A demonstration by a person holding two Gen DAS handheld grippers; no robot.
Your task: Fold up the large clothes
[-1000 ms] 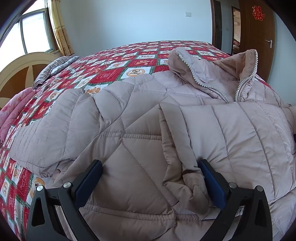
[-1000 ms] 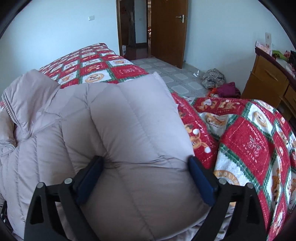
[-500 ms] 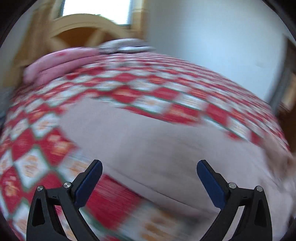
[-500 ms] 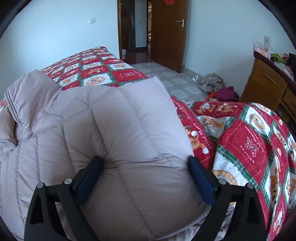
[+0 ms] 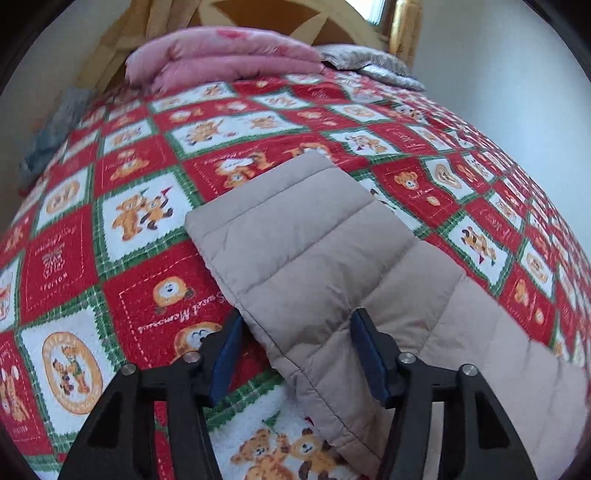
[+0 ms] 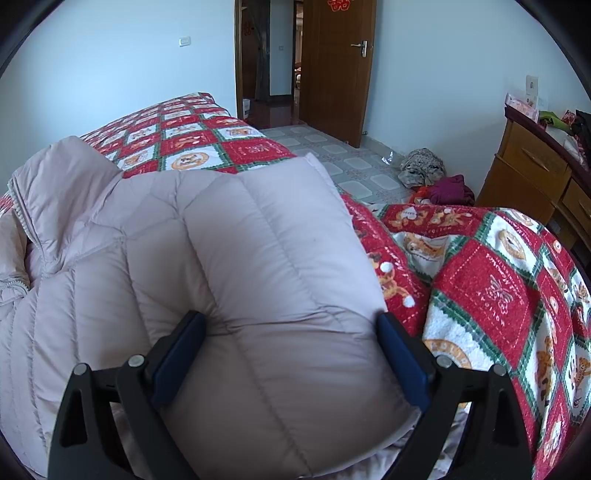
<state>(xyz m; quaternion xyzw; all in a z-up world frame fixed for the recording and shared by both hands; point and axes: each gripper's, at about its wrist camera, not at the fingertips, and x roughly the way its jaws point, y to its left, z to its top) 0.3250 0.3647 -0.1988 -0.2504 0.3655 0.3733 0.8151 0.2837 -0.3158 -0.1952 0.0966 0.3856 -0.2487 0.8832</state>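
Observation:
A beige quilted down jacket [image 6: 258, 240] lies spread on a bed with a red, white and green bear-print bedspread [image 5: 147, 221]. In the left wrist view one sleeve [image 5: 314, 240] stretches flat across the bedspread. My left gripper [image 5: 297, 354] straddles the sleeve's near edge and its jaws are closing. The right pad touches the cloth, while the left pad stands just off the sleeve's edge. My right gripper [image 6: 290, 358] is wide open, its pads resting on a puffy folded part of the jacket that bulges between them. The collar and zip show at far left.
A folded pink quilt [image 5: 221, 55] and a grey pillow [image 5: 369, 64] lie by the wooden headboard [image 5: 258, 14]. Beyond the bed's right edge are tiled floor, a pile of clothes [image 6: 424, 166], a wooden dresser [image 6: 535, 173] and a brown door [image 6: 332, 66].
My left gripper swung away from the jacket's body towards the headboard, rolled, and now sits over the outstretched sleeve with its jaws much narrower. The right gripper has not moved.

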